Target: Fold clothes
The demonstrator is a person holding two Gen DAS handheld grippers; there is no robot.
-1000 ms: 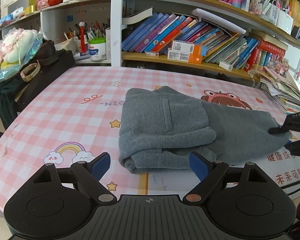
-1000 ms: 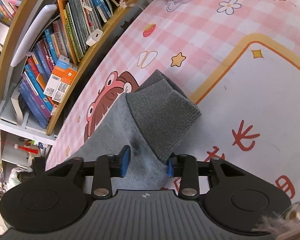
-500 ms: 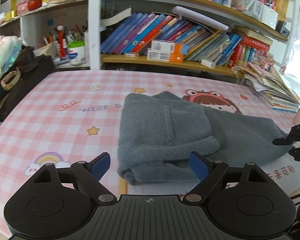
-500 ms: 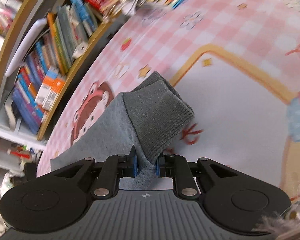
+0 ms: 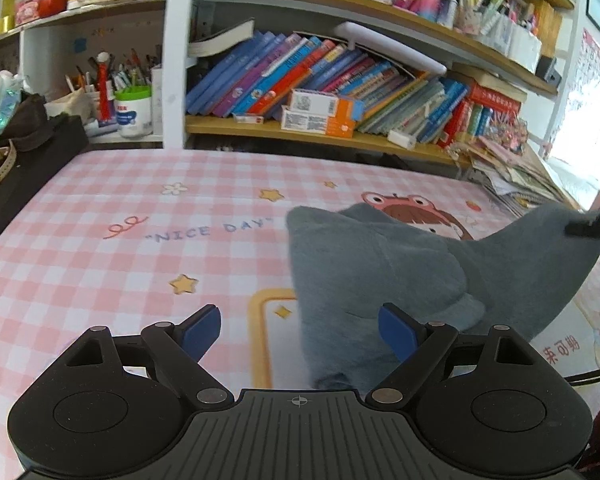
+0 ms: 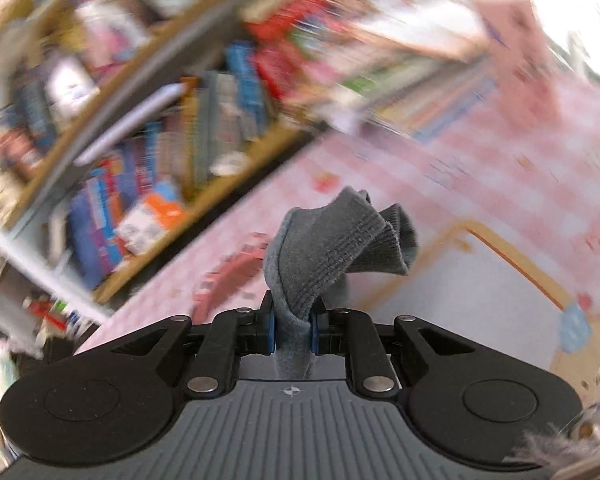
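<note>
A grey fleece garment (image 5: 380, 276) lies partly folded on the pink checked table cover (image 5: 100, 248). My left gripper (image 5: 300, 330) is open and empty, low over the table, with the garment's near left edge between its blue pads. My right gripper (image 6: 293, 330) is shut on the garment's ribbed cuff end (image 6: 332, 240) and holds it lifted above the table. In the left wrist view the right gripper (image 5: 592, 226) shows at the far right, with the cloth stretched up to it. The right wrist view is blurred by motion.
A bookshelf (image 5: 340, 96) full of books runs along the table's far edge. A pen pot (image 5: 132, 108) and a dark bag (image 5: 24, 148) stand at the far left. A stack of magazines (image 5: 516, 184) lies at the far right.
My right gripper closed on the cuff end and lifted it off the table, pulling the cloth up. My left gripper shifted left, so the garment now sits to its right.
</note>
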